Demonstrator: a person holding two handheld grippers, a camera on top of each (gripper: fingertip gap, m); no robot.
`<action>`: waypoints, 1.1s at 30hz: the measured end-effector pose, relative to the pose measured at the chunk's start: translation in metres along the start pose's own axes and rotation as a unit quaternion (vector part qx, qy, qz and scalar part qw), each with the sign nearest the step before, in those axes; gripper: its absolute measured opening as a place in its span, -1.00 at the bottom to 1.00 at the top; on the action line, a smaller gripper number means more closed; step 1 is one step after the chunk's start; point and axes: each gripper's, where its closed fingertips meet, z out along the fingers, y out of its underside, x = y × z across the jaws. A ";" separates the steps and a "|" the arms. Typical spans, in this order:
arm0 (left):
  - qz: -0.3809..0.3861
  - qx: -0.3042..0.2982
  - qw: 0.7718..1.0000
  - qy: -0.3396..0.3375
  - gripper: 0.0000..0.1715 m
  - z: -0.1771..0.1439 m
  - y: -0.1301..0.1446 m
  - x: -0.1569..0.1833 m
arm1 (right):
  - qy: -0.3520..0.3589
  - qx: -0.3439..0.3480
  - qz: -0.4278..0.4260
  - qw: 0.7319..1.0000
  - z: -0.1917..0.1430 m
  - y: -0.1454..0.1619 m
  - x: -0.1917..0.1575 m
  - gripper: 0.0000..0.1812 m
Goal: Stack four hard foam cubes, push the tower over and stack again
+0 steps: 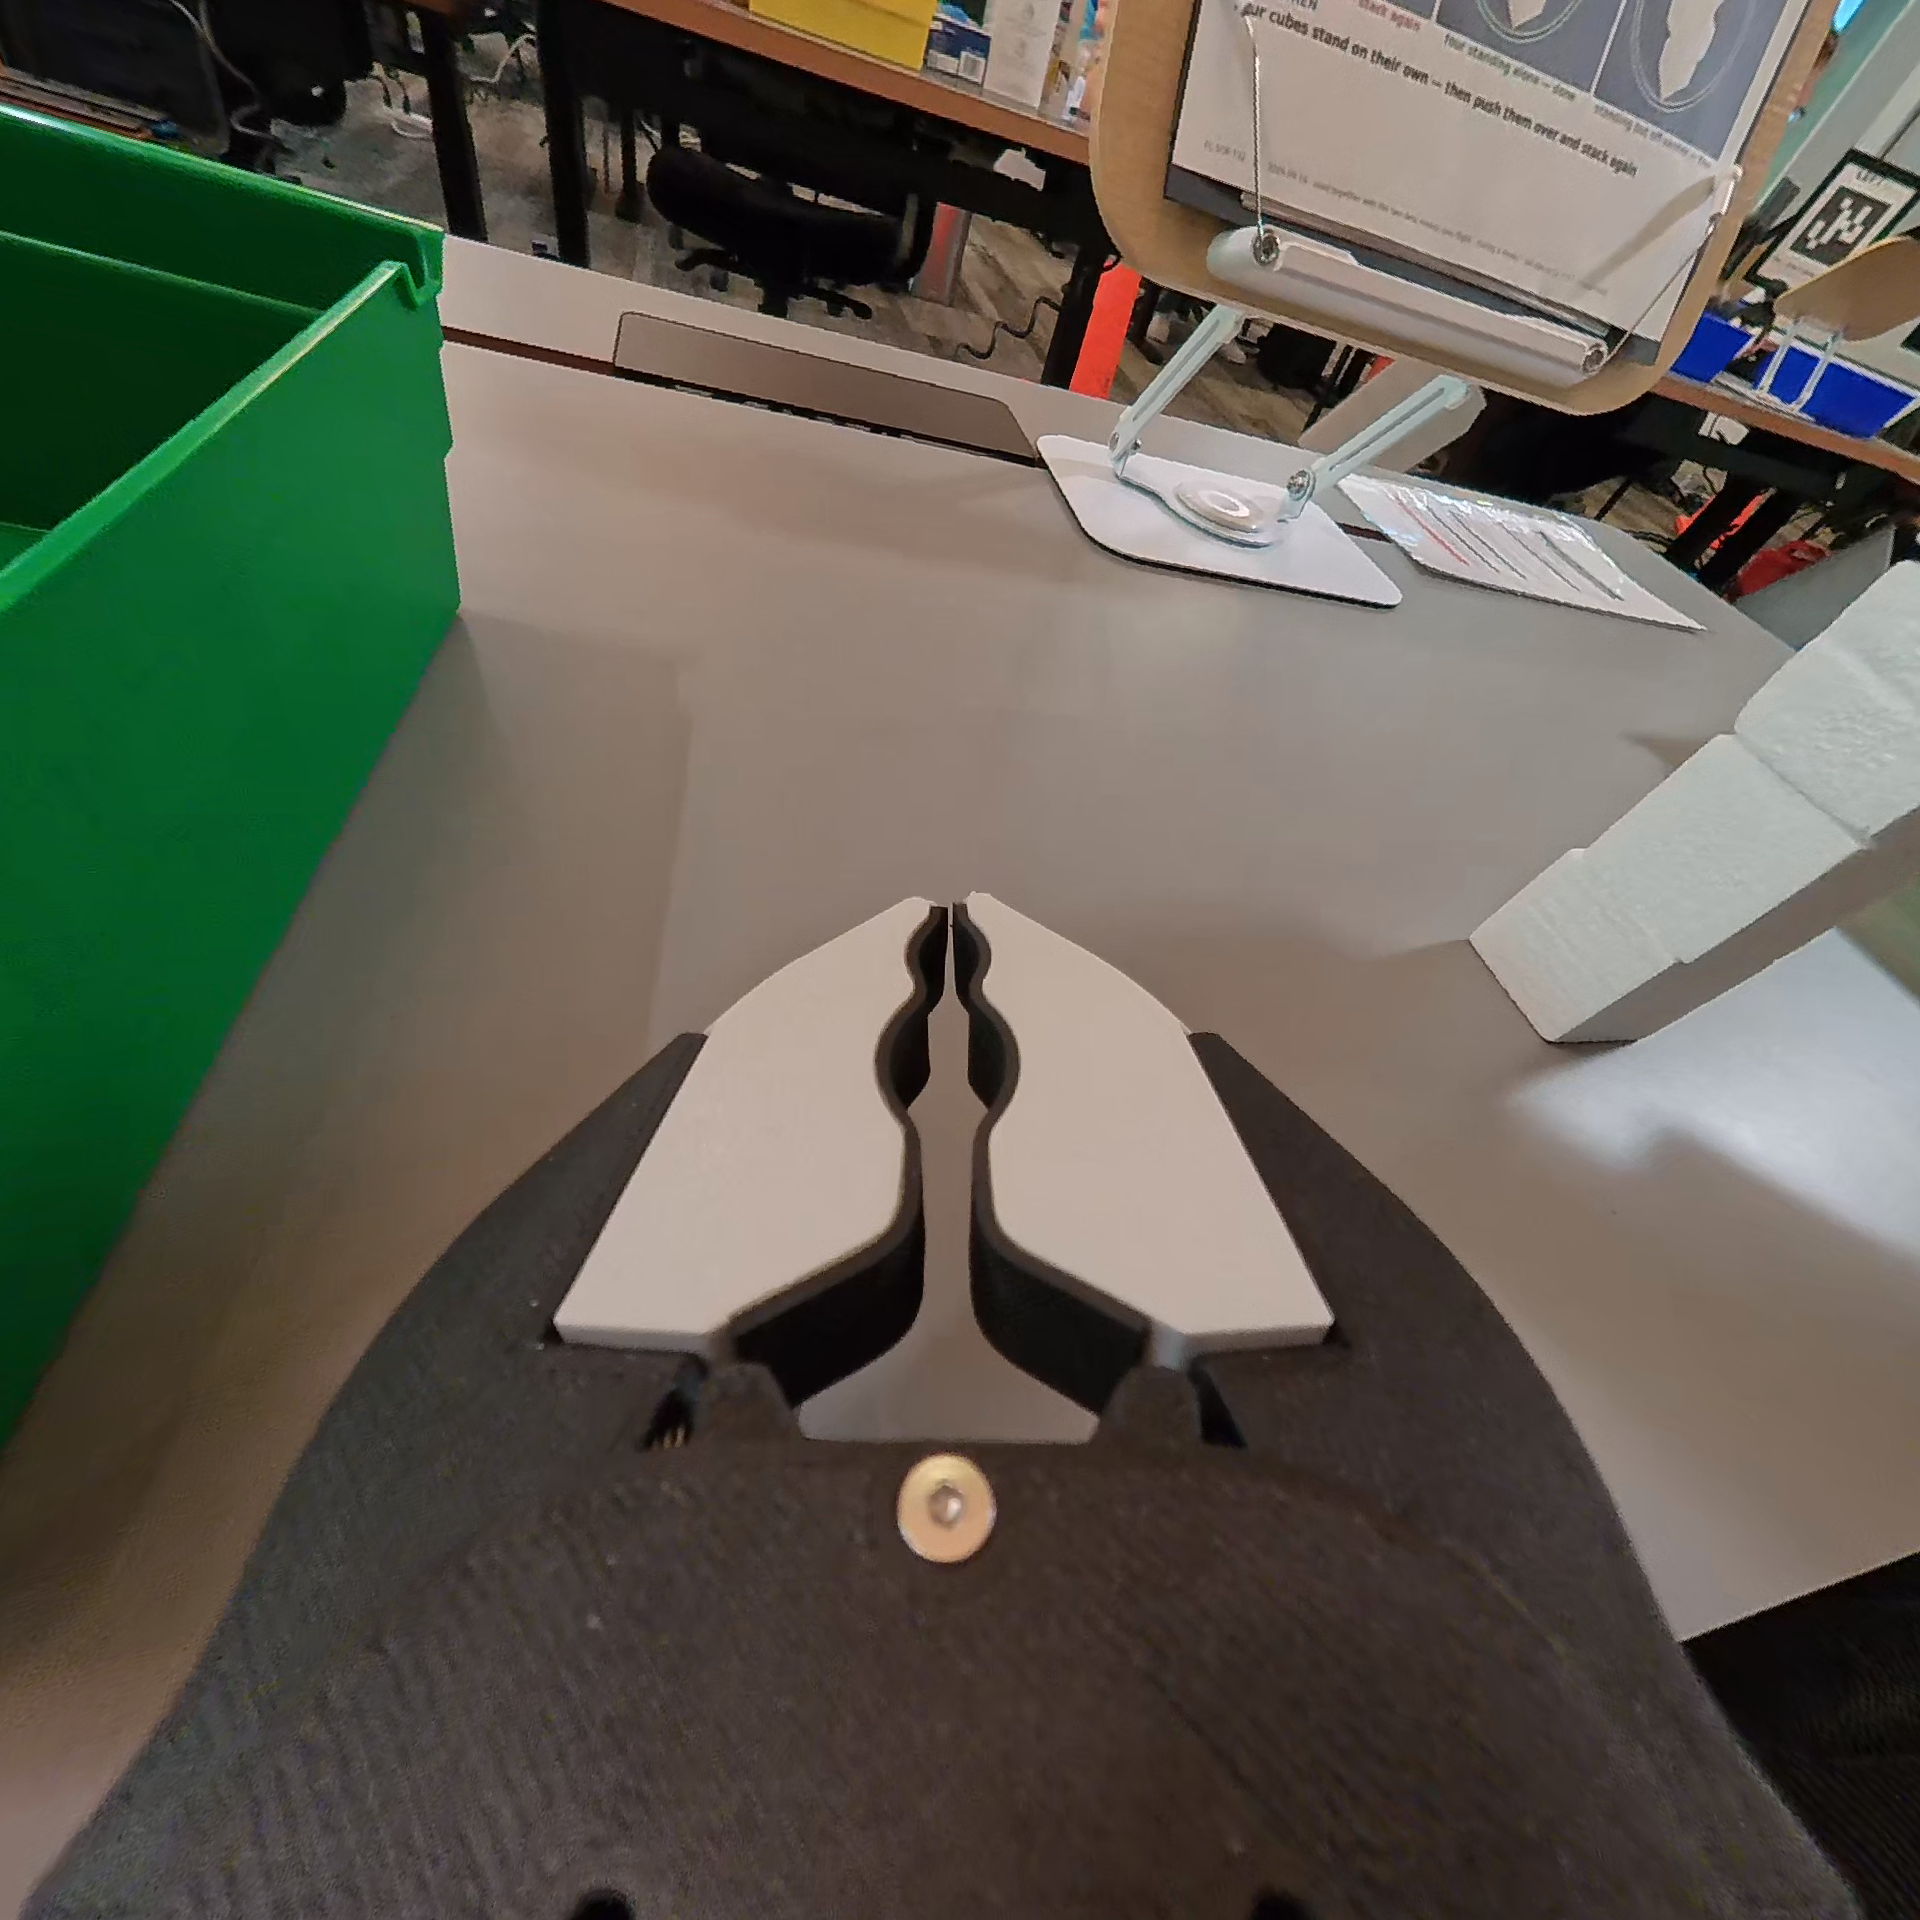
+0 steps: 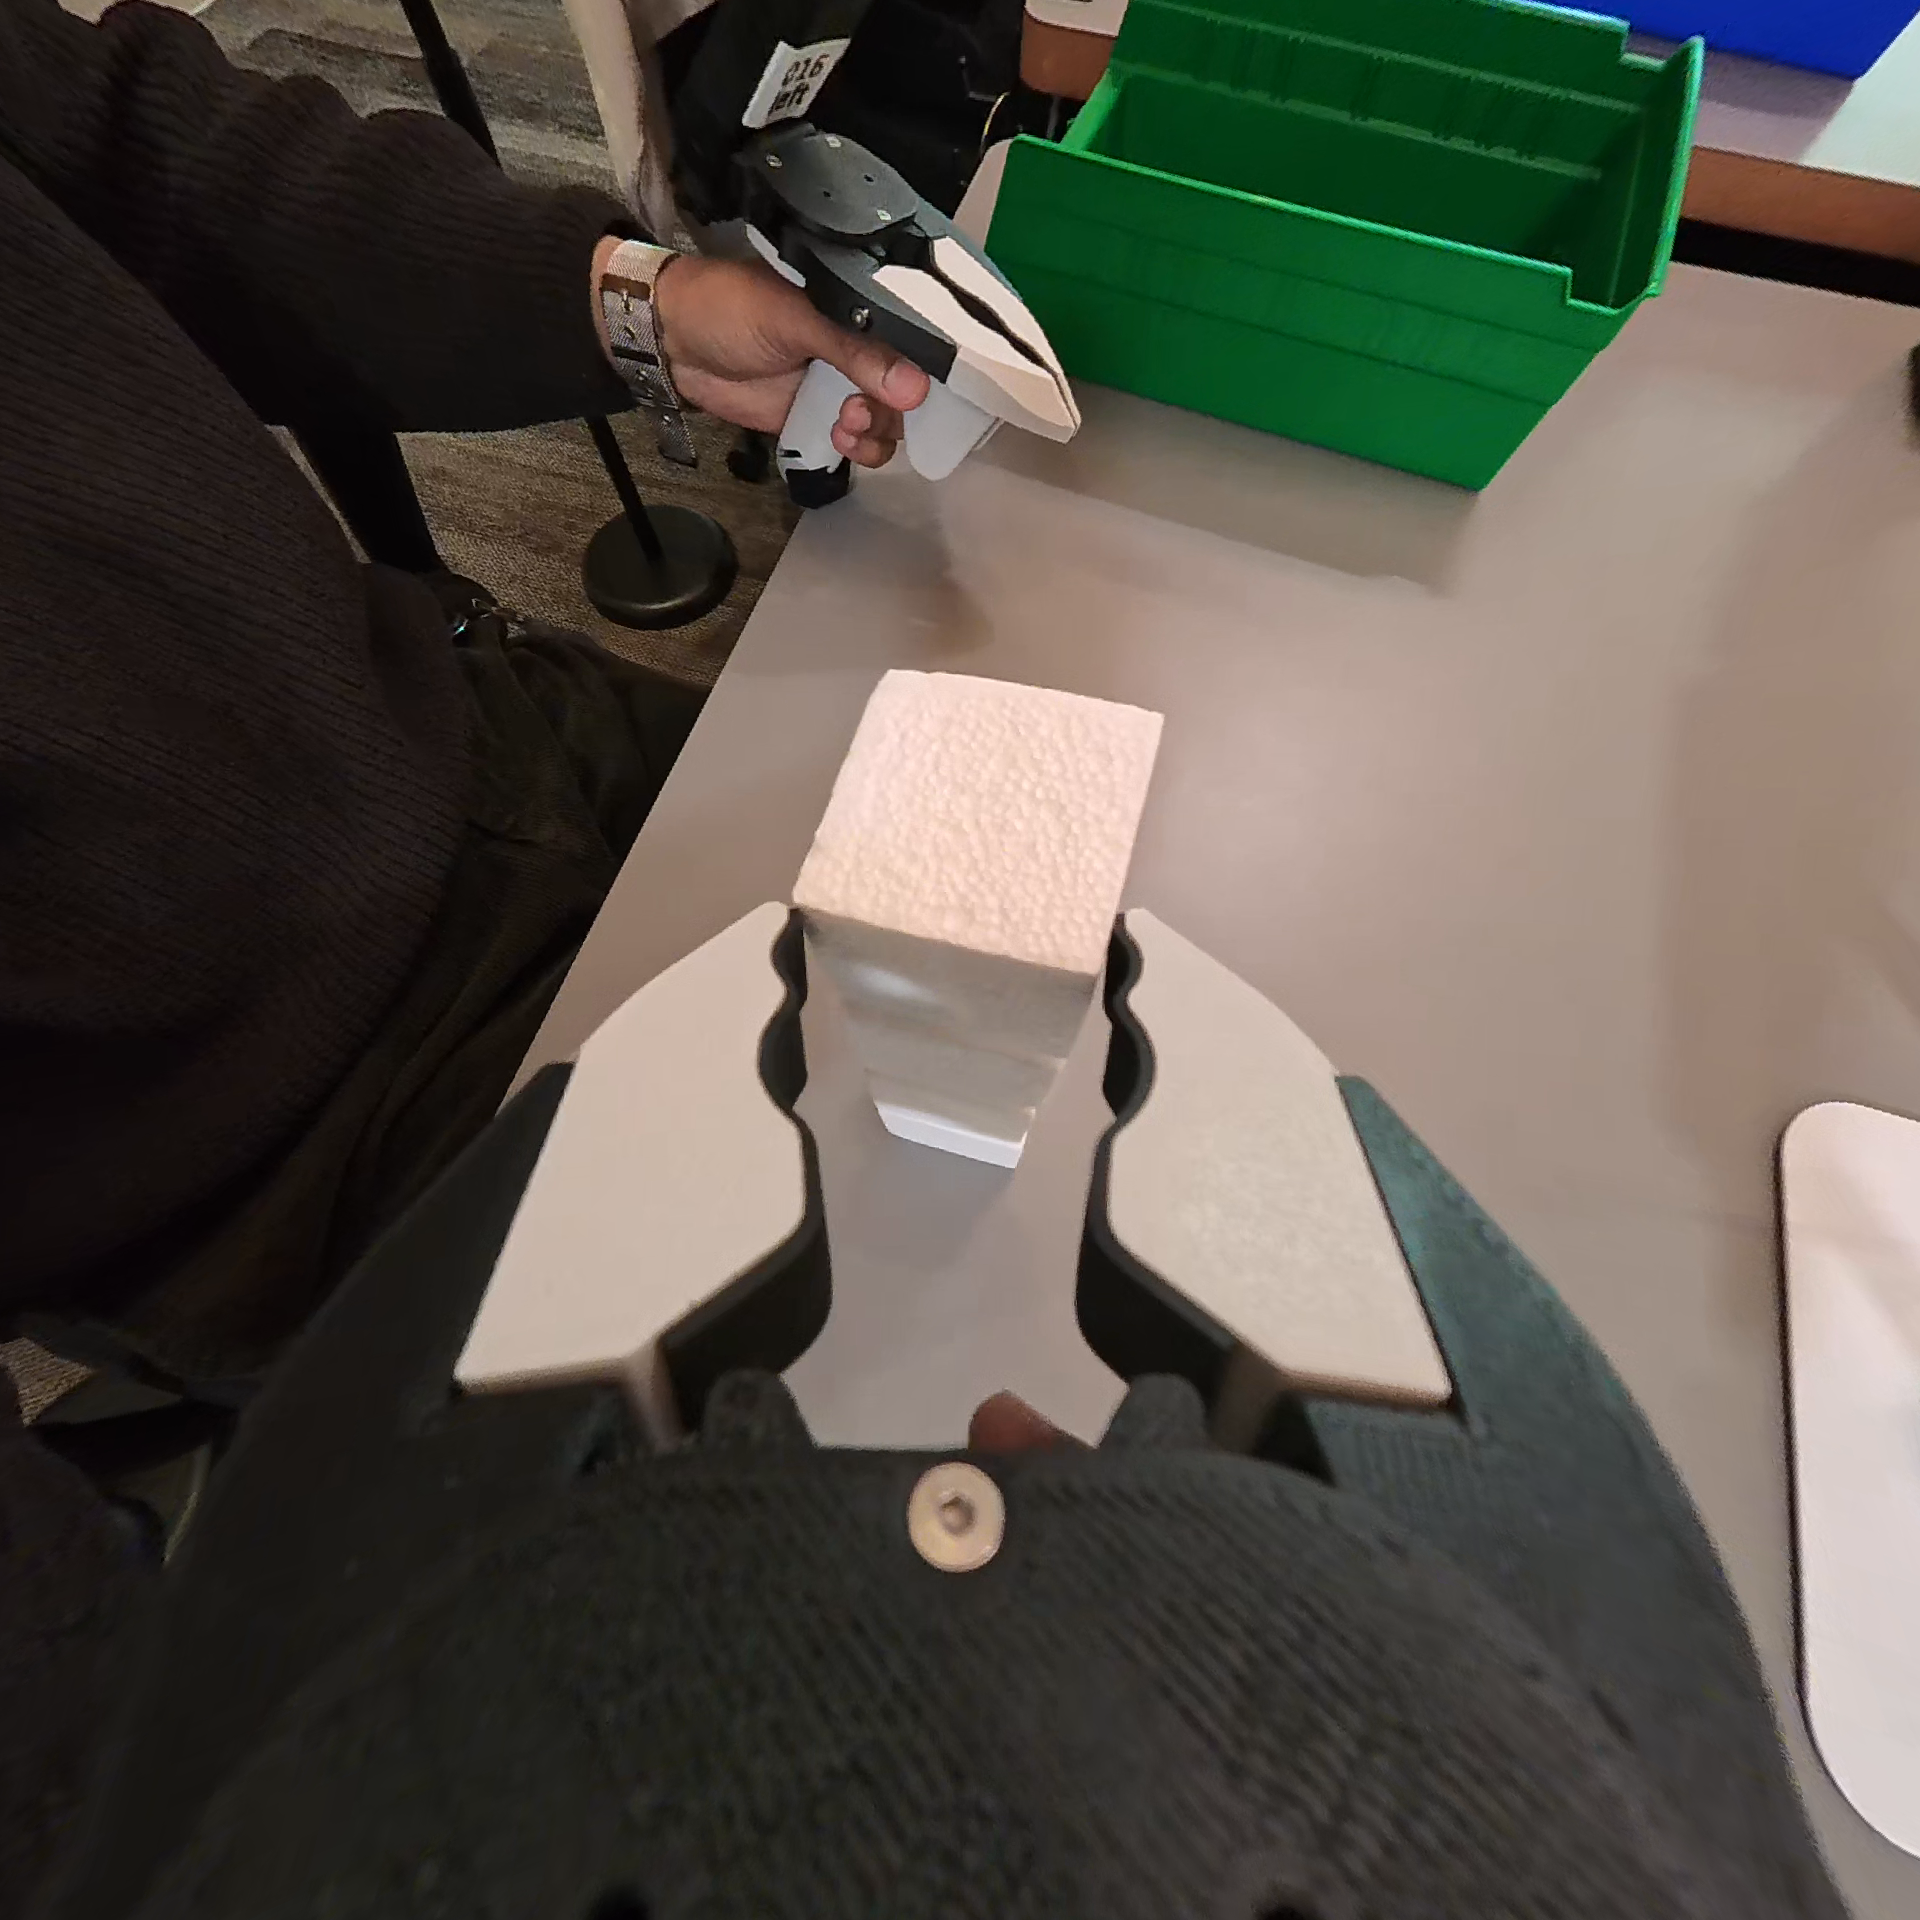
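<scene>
A stack of white foam cubes (image 1: 1704, 862) stands on the grey table (image 1: 935, 675) near its front edge. My right gripper (image 2: 956, 920) comes down from above. Its jaws press both sides of the top foam cube (image 2: 987, 821). The lower cubes (image 2: 951, 1039) show between the fingers, partly blurred. My left gripper (image 1: 951, 906) is shut and empty, a little above the bare table between the stack and a green bin (image 1: 208, 623). It also shows in the right wrist view (image 2: 1060, 410), held by a hand (image 2: 758, 332).
The green bin (image 2: 1299, 312) with dividers stands at the table's left side. A document stand (image 1: 1226, 520) with a printed sheet rests at the back right, and its white base shows in the right wrist view (image 2: 1860, 1403). A laminated paper (image 1: 1507, 551) lies beside it. The person sits at the table's front edge. Tip to tip, the grippers are about 30 cm apart.
</scene>
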 end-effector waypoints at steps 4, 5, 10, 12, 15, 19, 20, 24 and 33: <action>0.000 0.000 1.000 0.001 -0.98 0.000 0.000 0.000 | 0.011 0.011 0.005 1.000 -0.002 -0.004 0.002 -0.23; 0.000 0.000 1.000 0.002 -0.98 0.001 0.000 0.001 | 0.010 0.013 0.005 1.000 -0.003 -0.005 0.001 -0.22; -0.006 0.000 1.000 0.013 -0.98 0.006 -0.002 0.006 | 0.022 0.005 0.009 1.000 -0.006 -0.004 -0.006 -0.12; -0.006 -0.002 1.000 0.022 -0.98 0.011 -0.002 0.011 | 0.045 0.015 0.006 0.999 -0.012 -0.007 -0.005 -0.06; -0.001 -0.004 0.999 0.035 -0.99 0.019 -0.004 0.020 | 0.137 0.078 -0.023 0.987 -0.035 -0.029 0.010 -0.01; 0.007 -0.010 0.998 0.057 -0.99 0.035 -0.004 0.035 | 0.246 0.212 -0.027 0.945 -0.081 -0.060 0.019 0.08; 0.008 -0.011 0.998 0.063 -0.99 0.039 -0.005 0.039 | 0.255 0.238 -0.019 0.937 -0.088 -0.061 0.017 0.10; 0.015 -0.015 0.996 0.090 -0.99 0.058 -0.007 0.059 | 0.304 0.296 0.019 0.905 -0.096 -0.042 0.019 0.06; 0.038 -0.036 0.989 0.138 -0.98 0.082 -0.001 0.093 | 0.292 0.317 0.065 0.900 -0.048 -0.010 0.009 -0.02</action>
